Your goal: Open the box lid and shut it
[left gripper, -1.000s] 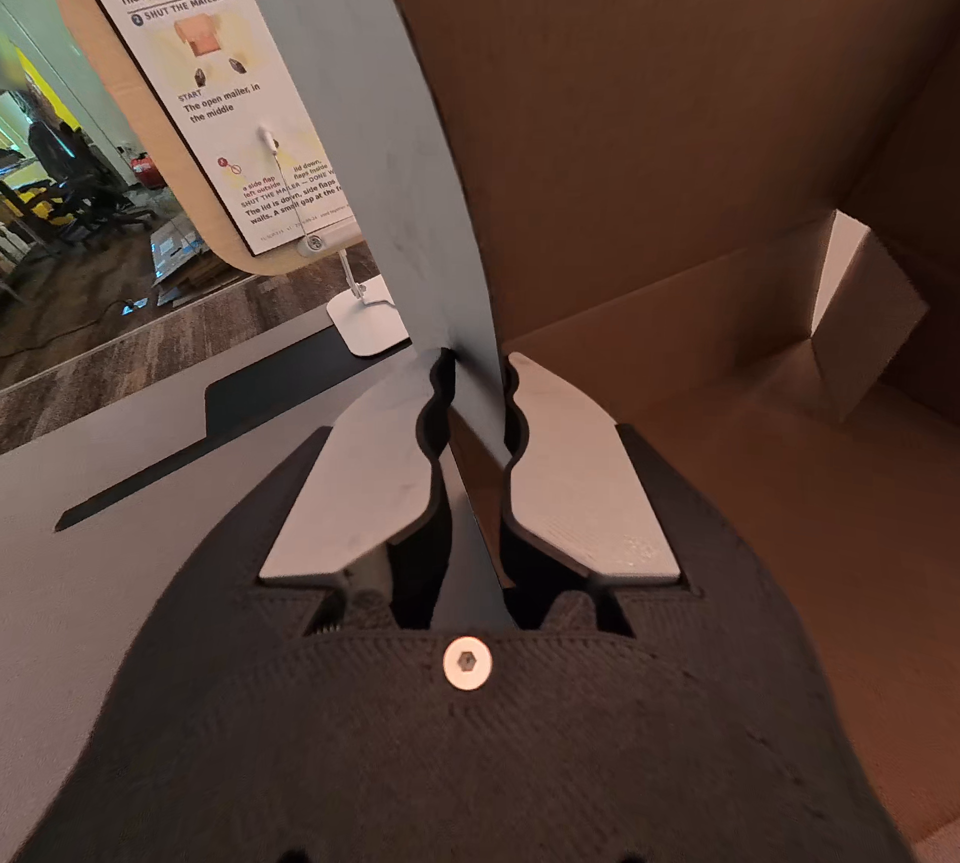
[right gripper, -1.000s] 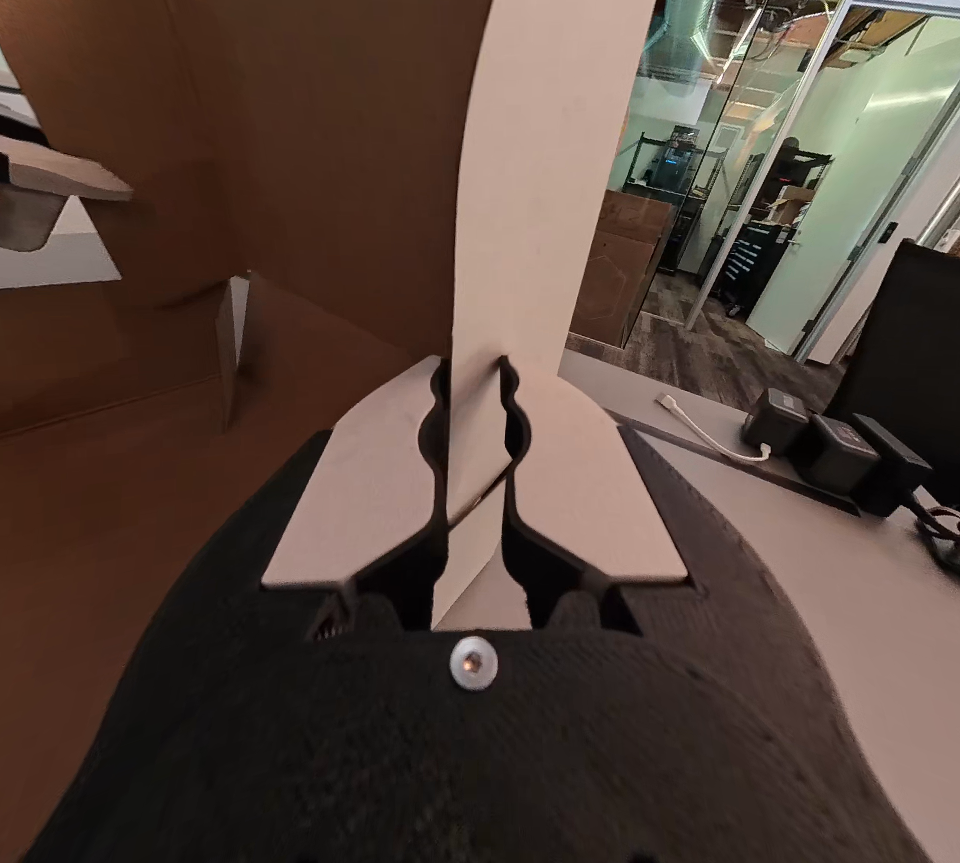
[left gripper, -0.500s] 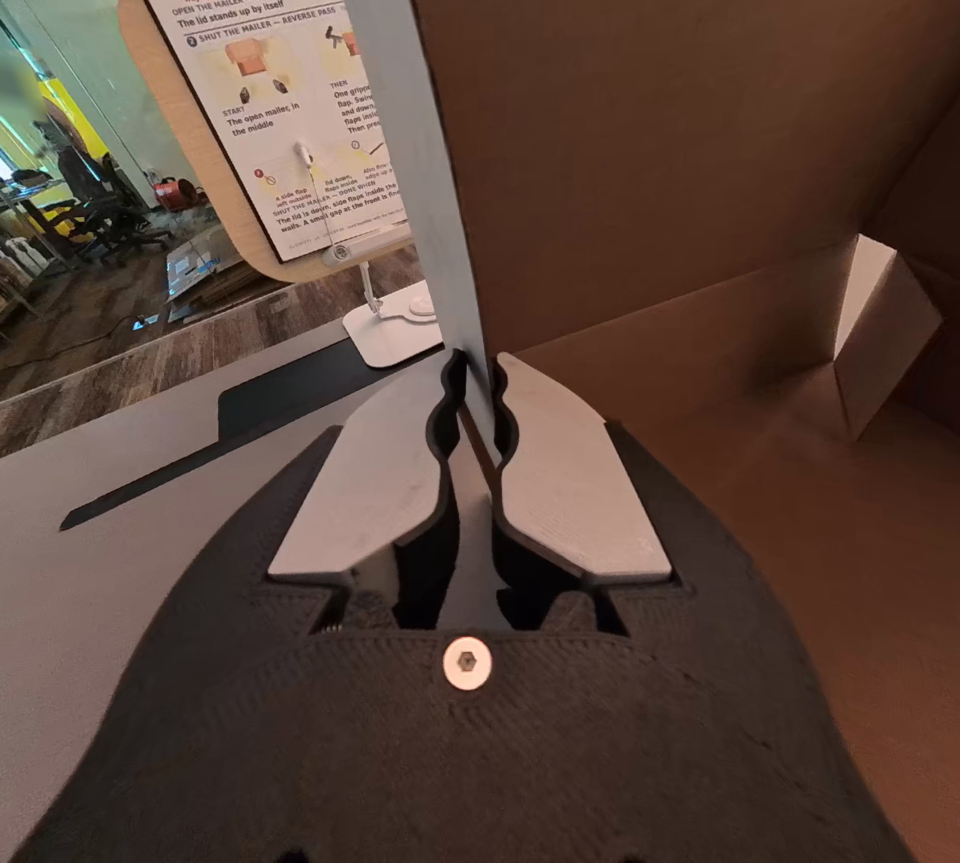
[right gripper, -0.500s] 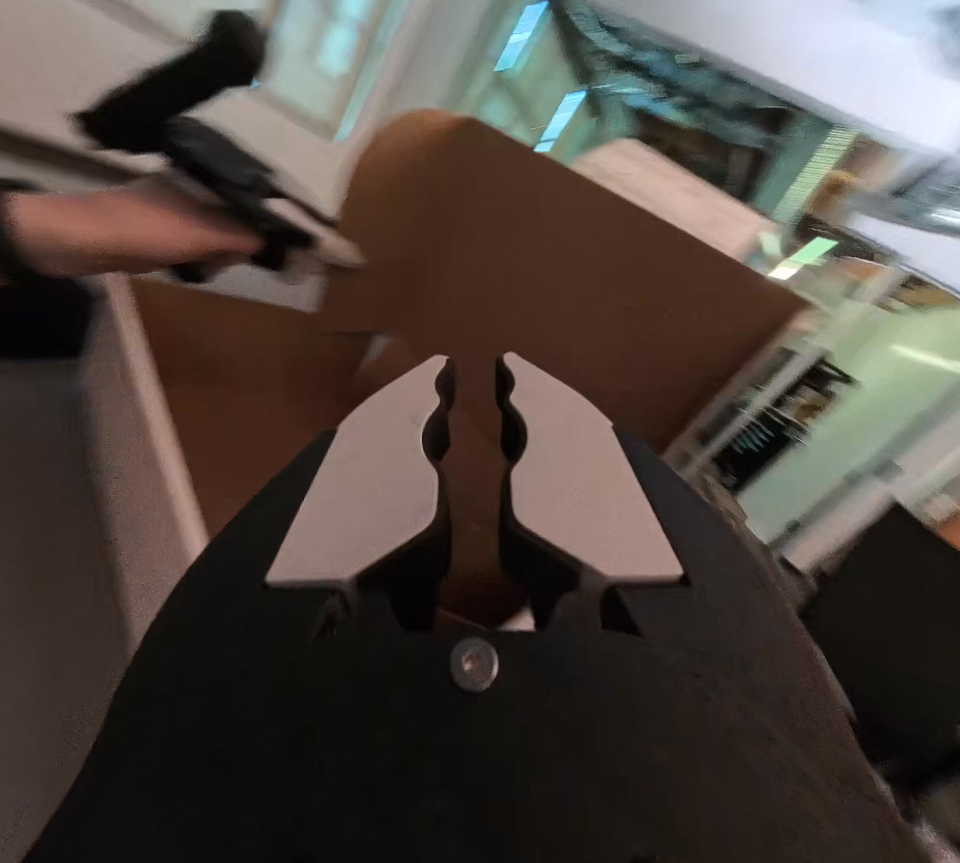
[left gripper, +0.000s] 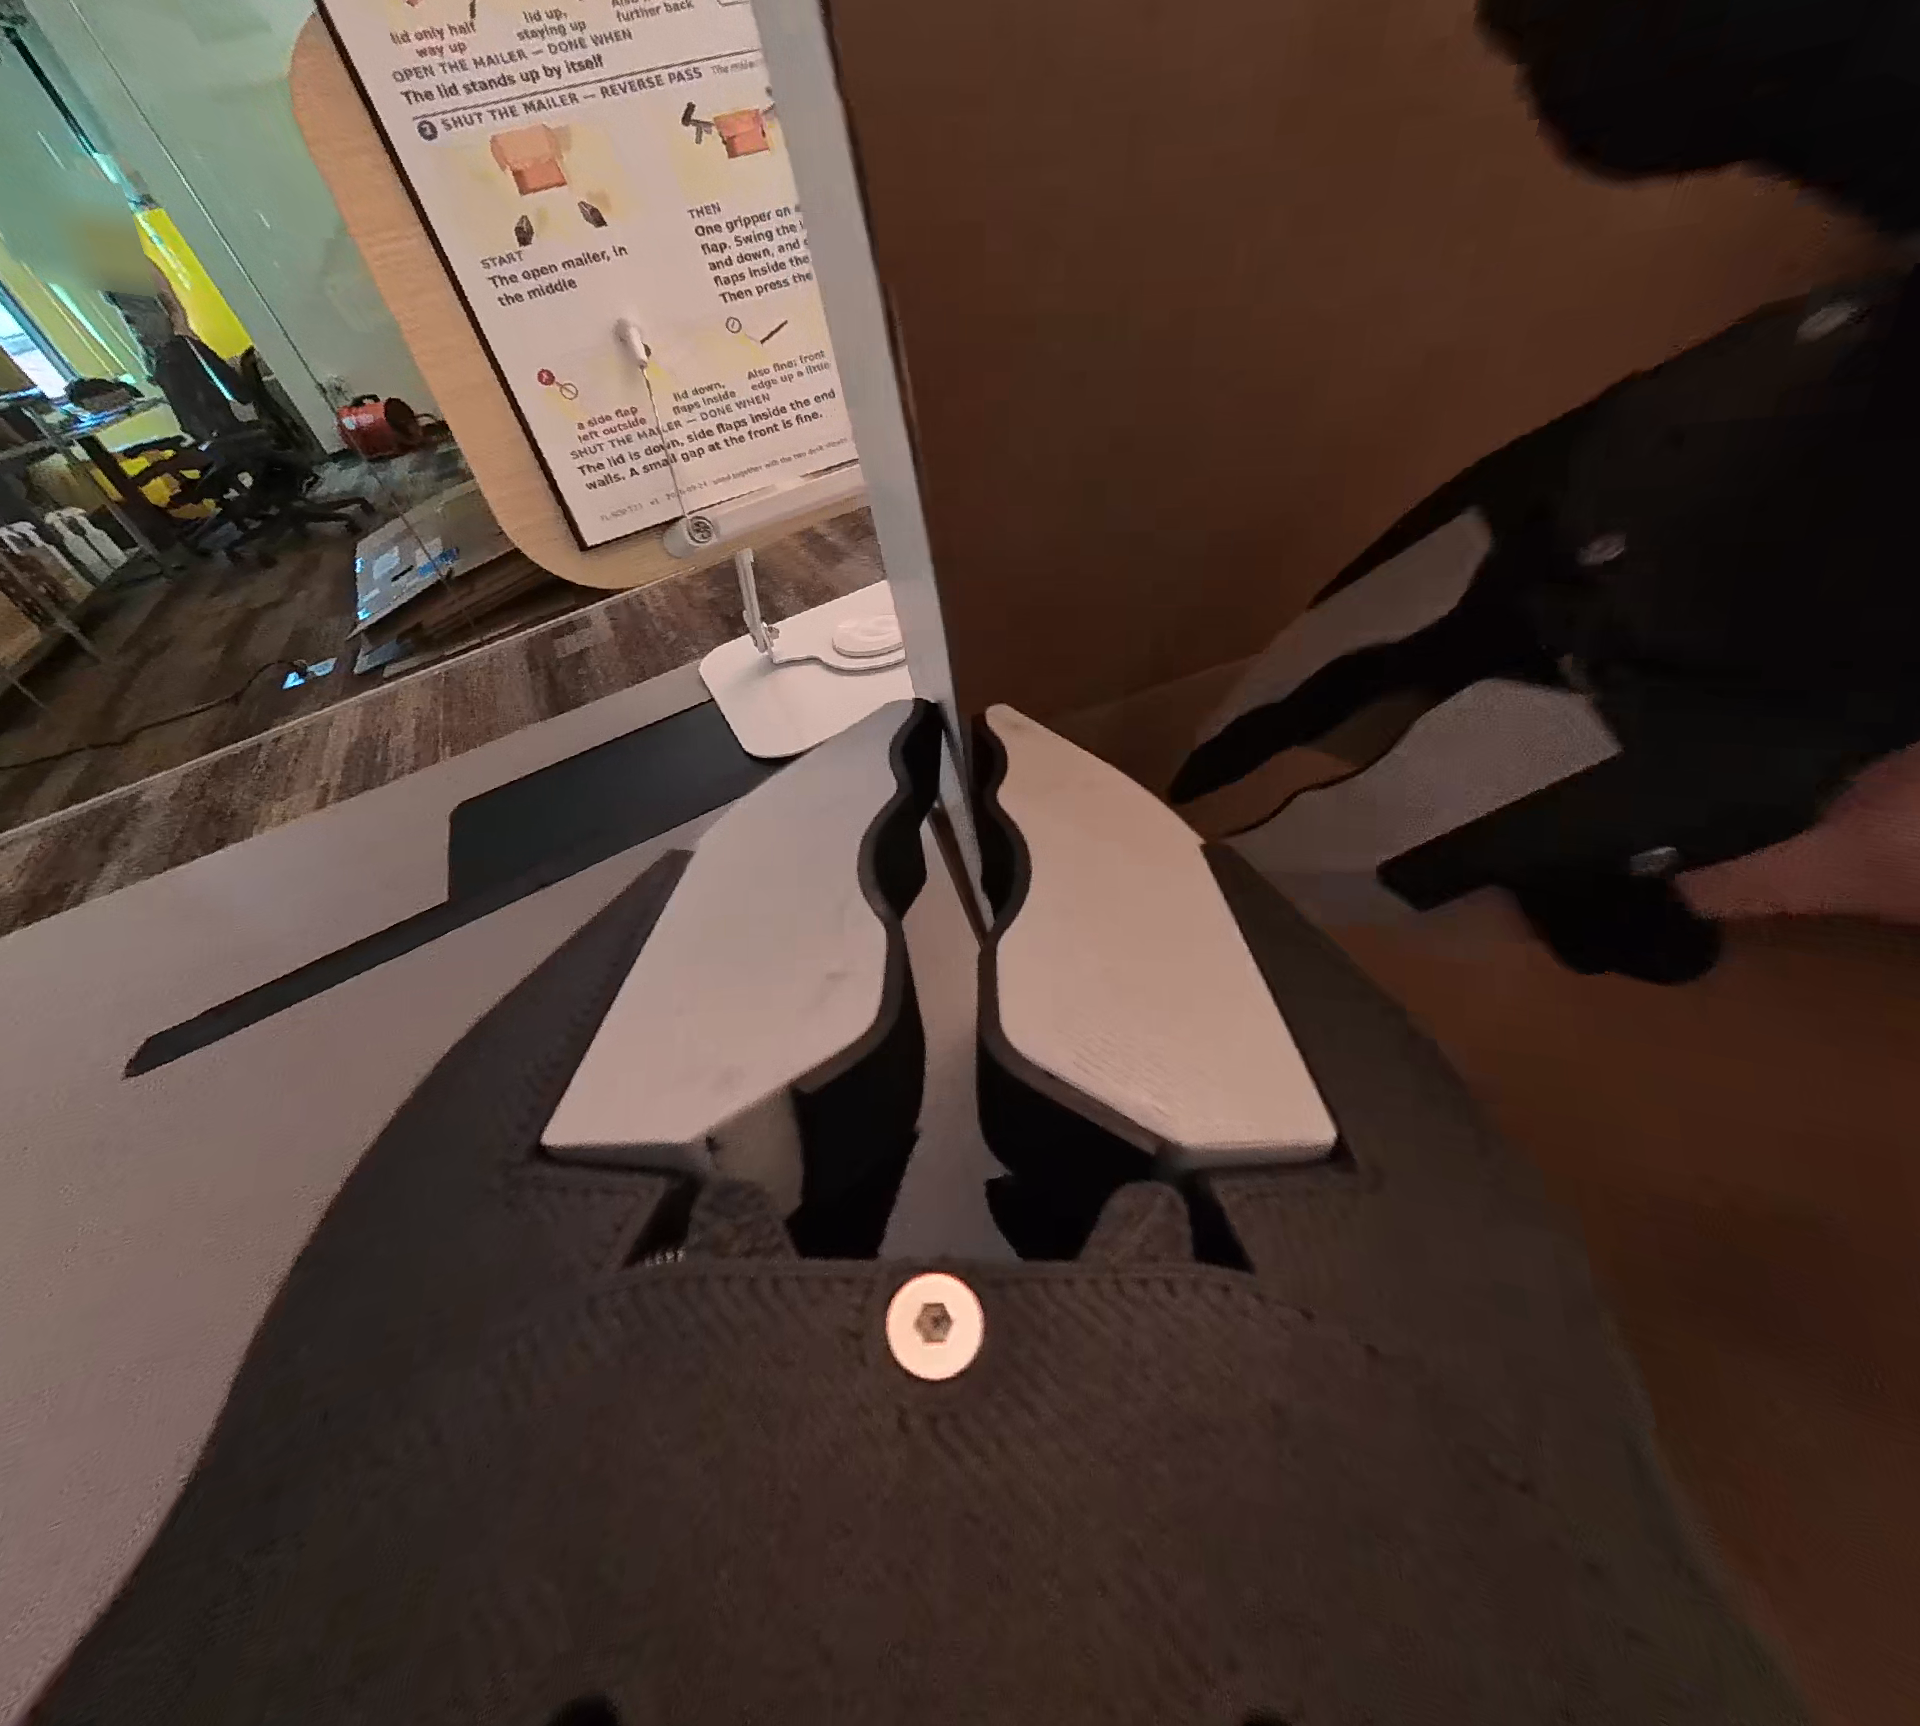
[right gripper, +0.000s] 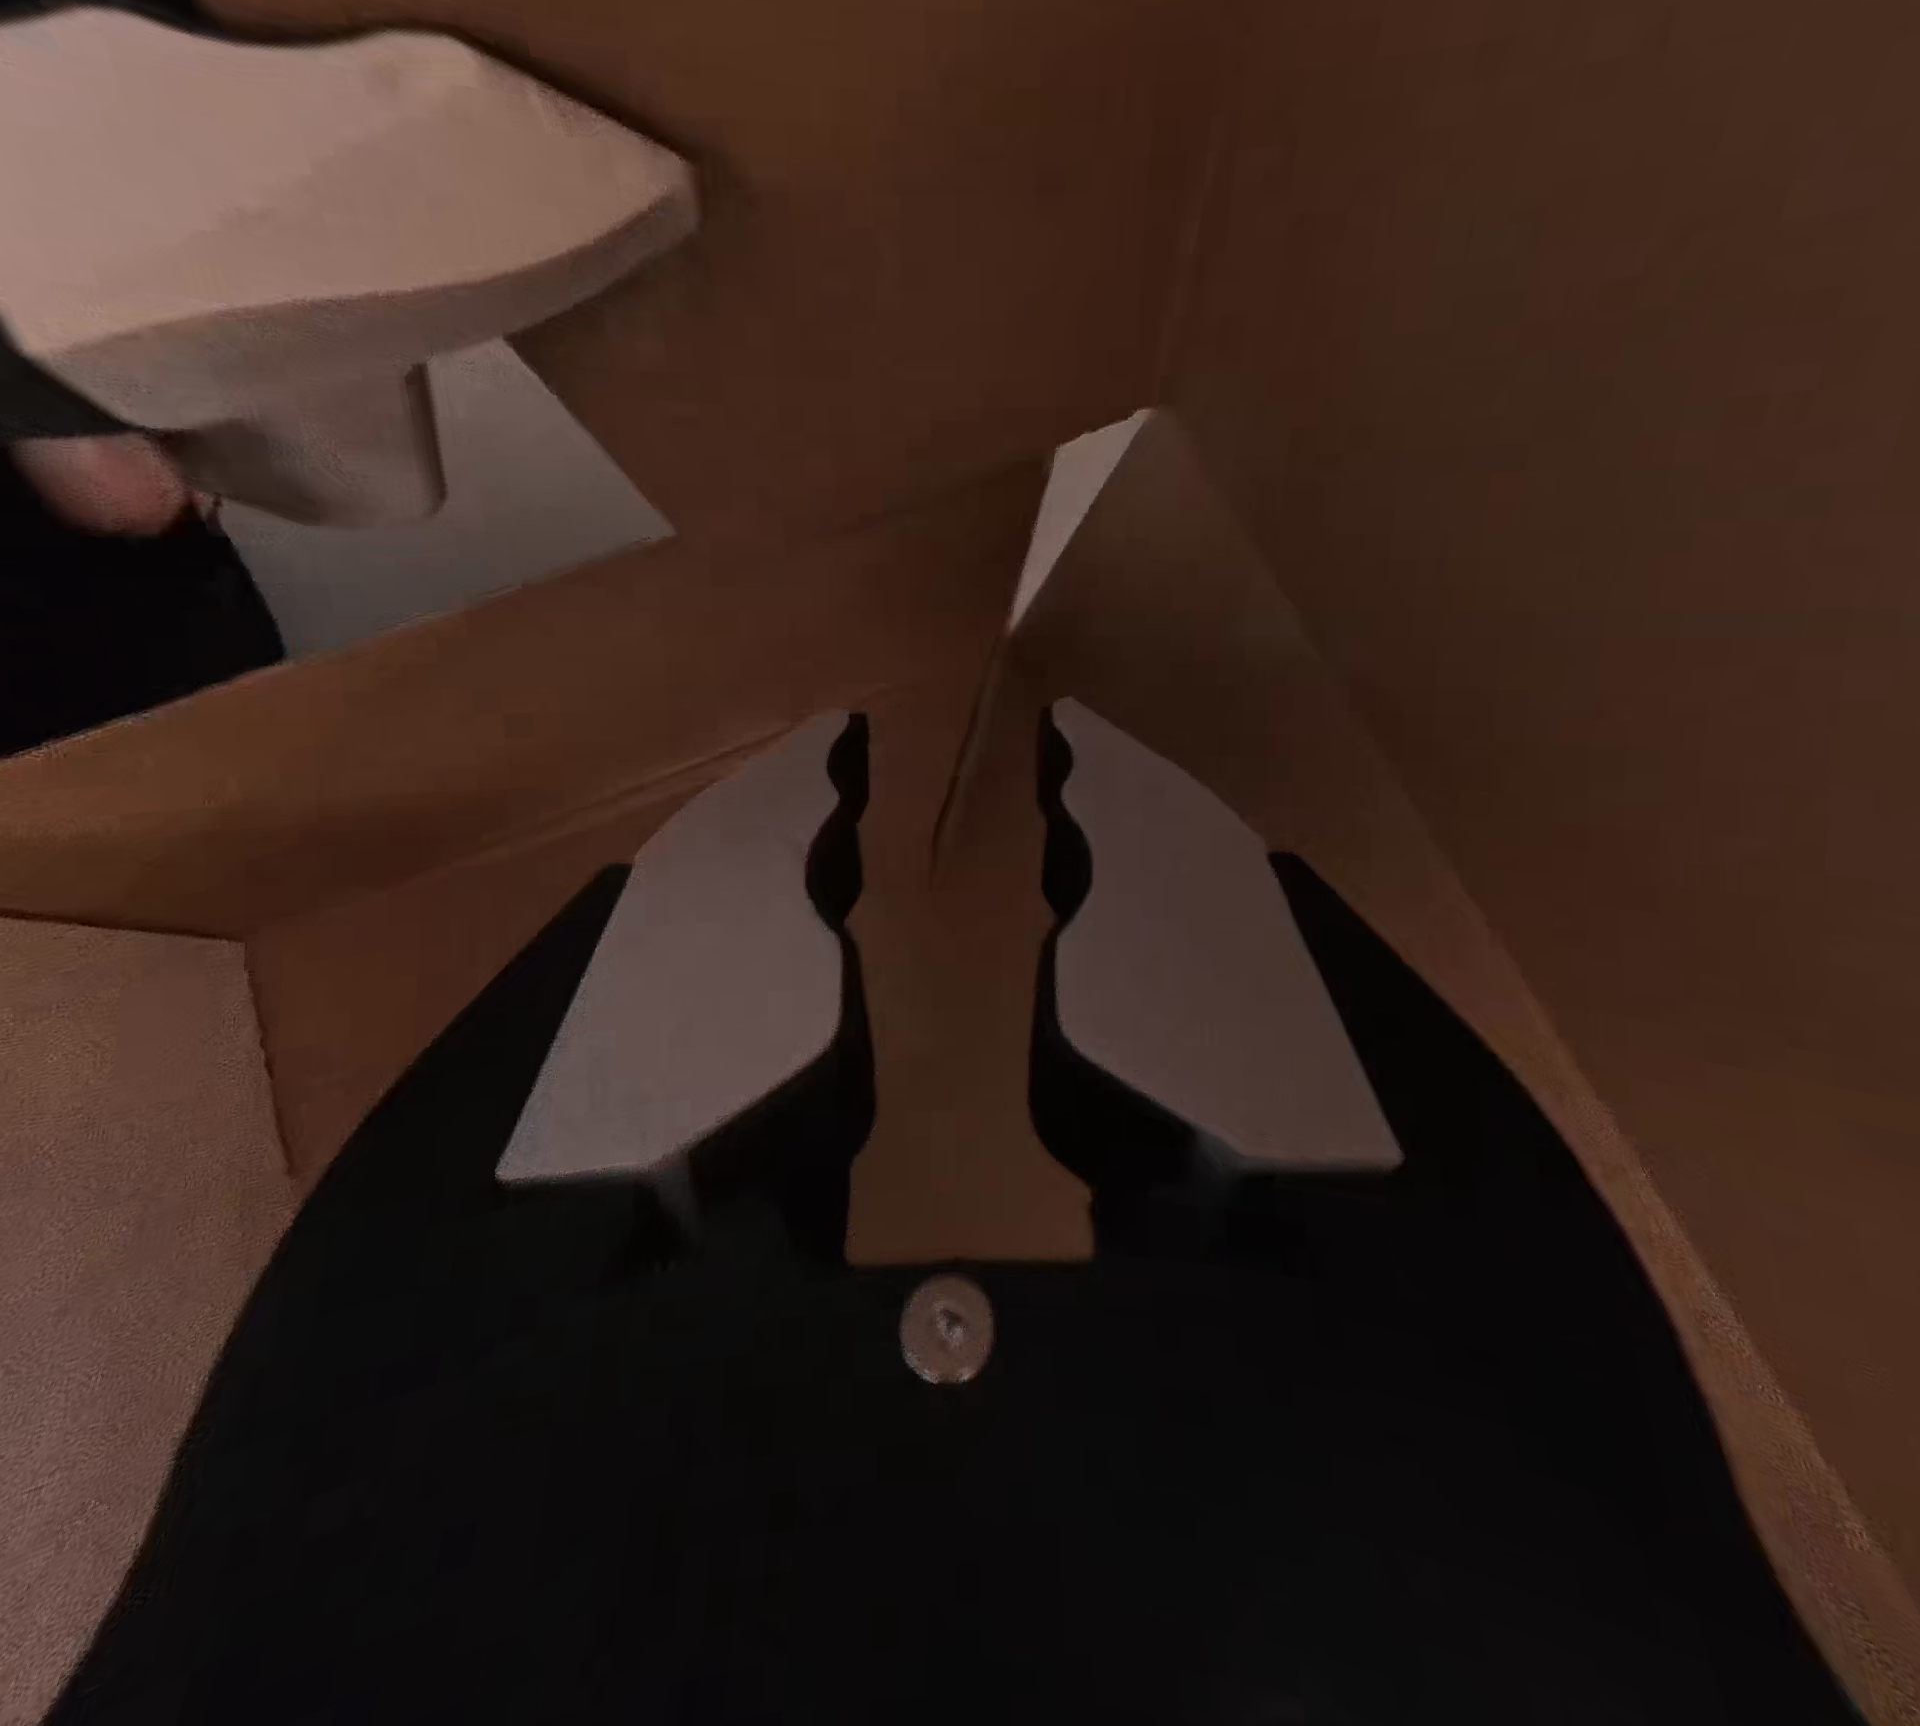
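While the left wrist view looked along its own fingers, the left gripper [left gripper: 956,731] was closed to a narrow slit on the thin upright side flap [left gripper: 831,242] of the cardboard box [left gripper: 1195,274], whose grey edge ran straight up from between the tips. Right of that flap rose the brown inner face of the raised lid, with the box floor spreading toward the lower right. Farther right, the right gripper [left gripper: 1247,741] reached into the box, a bit of the person's hand behind it. Left of the flap, the grey table [left gripper: 208,1157] carried a black mat [left gripper: 582,835] and, near its far edge, a white stand [left gripper: 800,689] holding an instruction sheet [left gripper: 582,170]. From the right wrist view, blurred and dim, the right gripper [right gripper: 951,726] sat inside the box with its jaws parted and nothing clamped; only brown cardboard [right gripper: 1039,170] and a corner fold [right gripper: 1091,554] showed between and beyond them. At the upper left, a pale finger of the left gripper [right gripper: 312,222] showed.
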The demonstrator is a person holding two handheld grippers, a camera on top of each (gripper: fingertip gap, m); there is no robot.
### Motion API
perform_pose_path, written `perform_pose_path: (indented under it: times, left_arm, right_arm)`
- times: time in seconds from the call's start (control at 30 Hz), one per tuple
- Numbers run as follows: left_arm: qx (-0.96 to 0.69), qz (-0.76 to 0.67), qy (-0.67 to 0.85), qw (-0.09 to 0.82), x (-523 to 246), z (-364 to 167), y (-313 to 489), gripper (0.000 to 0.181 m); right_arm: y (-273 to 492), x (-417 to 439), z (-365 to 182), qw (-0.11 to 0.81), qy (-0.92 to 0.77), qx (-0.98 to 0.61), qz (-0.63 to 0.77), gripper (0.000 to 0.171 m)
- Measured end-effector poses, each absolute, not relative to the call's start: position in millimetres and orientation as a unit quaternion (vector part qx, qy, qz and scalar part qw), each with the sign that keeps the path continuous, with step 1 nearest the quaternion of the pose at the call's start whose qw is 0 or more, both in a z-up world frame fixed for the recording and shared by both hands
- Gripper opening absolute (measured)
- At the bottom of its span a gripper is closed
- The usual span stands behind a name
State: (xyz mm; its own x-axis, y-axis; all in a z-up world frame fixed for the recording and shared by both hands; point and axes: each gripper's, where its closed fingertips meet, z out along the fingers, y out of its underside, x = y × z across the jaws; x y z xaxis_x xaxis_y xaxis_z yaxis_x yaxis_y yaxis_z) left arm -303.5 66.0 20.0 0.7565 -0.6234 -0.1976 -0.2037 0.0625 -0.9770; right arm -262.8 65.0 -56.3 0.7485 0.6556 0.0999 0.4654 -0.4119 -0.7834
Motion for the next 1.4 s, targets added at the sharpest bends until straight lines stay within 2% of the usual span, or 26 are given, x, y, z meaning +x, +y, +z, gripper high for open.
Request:
perform_pose_path:
  times: [0.07, 0.13, 0.27, 0.77, 1.03, 1.23, 1.4]
  left_arm:
    - [-0.664, -0.164, 0.310, 0.660, -302.6, 20.1, 65.7, 0.006]
    - [-0.660, -0.159, 0.312, 0.664, -302.8, 20.1, 66.1, 0.006]
    - [-0.657, -0.158, 0.302, 0.673, -307.8, 24.9, 67.0, 0.005]
    - [-0.675, -0.176, 0.292, 0.654, -309.7, 23.2, 66.0, 0.002]
    - [-0.680, -0.128, 0.309, 0.652, -302.2, 13.8, 61.7, 0.002]
    - [-0.706, -0.160, 0.302, 0.621, -298.8, -3.7, 67.5, 0.002]
    - [-0.708, -0.143, 0.313, 0.617, -296.8, -9.1, 68.4, 0.003]
  right_arm:
    - [65.5, -266.8, -68.9, 0.402, -0.346, -0.840, 0.117, 0.026]
    - [67.0, -265.8, -77.7, 0.389, -0.367, -0.839, 0.096, 0.009]
    - [77.9, -253.7, -74.4, 0.412, -0.339, -0.844, 0.058, 0.003]
    - [99.5, -228.0, -74.1, 0.435, -0.305, -0.847, -0.010, 0.005]
    - [107.2, -214.1, -69.1, 0.443, -0.274, -0.853, -0.022, 0.008]
    - [99.8, -212.8, -70.9, 0.435, -0.330, -0.835, -0.068, 0.009]
    - [68.1, -215.0, -37.2, 0.455, -0.379, -0.796, -0.129, 0.008]
